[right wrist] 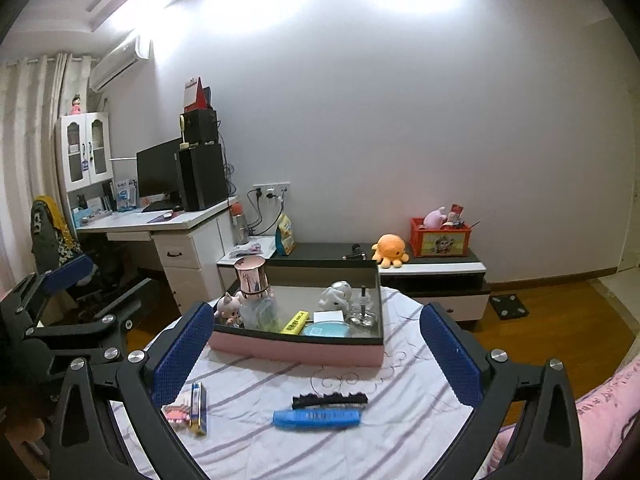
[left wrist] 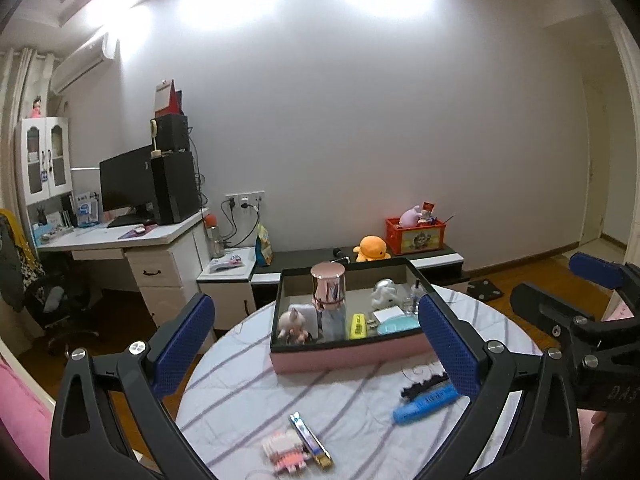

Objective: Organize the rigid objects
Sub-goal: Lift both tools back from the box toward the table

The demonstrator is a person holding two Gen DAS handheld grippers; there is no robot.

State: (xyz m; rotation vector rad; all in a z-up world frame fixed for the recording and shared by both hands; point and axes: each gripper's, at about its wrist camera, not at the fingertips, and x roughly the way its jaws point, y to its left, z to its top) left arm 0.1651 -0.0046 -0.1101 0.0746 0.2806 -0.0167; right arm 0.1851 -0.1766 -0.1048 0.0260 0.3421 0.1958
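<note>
A pink box [left wrist: 348, 354] [right wrist: 296, 348] with a dark inside stands on the round striped table [left wrist: 248, 392]. It holds a rose-gold canister [left wrist: 328, 284], a small doll [left wrist: 294, 324], a yellow highlighter [left wrist: 358, 326], a teal case [left wrist: 398, 326] and a white figure [left wrist: 384, 294]. Loose on the cloth lie a blue marker [left wrist: 424, 402] [right wrist: 316, 418], a black comb [left wrist: 424, 385] [right wrist: 330, 399], a blue-and-gold clipper [left wrist: 310, 440] [right wrist: 198, 404] and a pink block figure [left wrist: 284, 450] [right wrist: 178, 414]. My left gripper [left wrist: 316, 304] and right gripper [right wrist: 316, 312] both hang open above the table, holding nothing.
Behind the table runs a low cabinet [right wrist: 432, 270] with an orange plush [right wrist: 390, 256] and a red crate [right wrist: 440, 240]. A desk [left wrist: 120, 236] with a monitor and an office chair stand at the left. Pink bedding [right wrist: 608, 408] lies at the right.
</note>
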